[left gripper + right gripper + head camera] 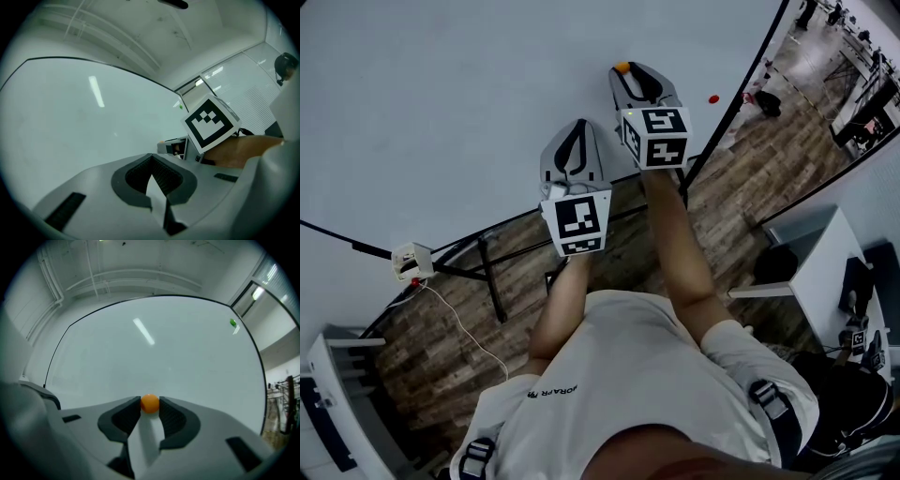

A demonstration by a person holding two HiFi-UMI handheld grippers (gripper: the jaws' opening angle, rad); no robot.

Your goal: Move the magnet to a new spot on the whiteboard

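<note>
A small orange magnet (150, 403) sits between the tips of my right gripper (150, 405), whose pads press on it from both sides. In the head view that gripper (624, 71) reaches up to the whiteboard (441, 112), with the orange magnet (622, 67) at its tip. I cannot tell whether the magnet touches the board. My left gripper (151, 157) is shut with nothing in it. It hangs lower and to the left (575, 125), a little short of the board. The whiteboard (140, 357) fills both gripper views.
A red magnet (713, 97) and a green magnet (233, 323) stick to the board right of my right gripper. The board's black stand (487, 272) rises from a wooden floor. A white box with a cable (412, 261) is at left, a white table (816, 253) at right.
</note>
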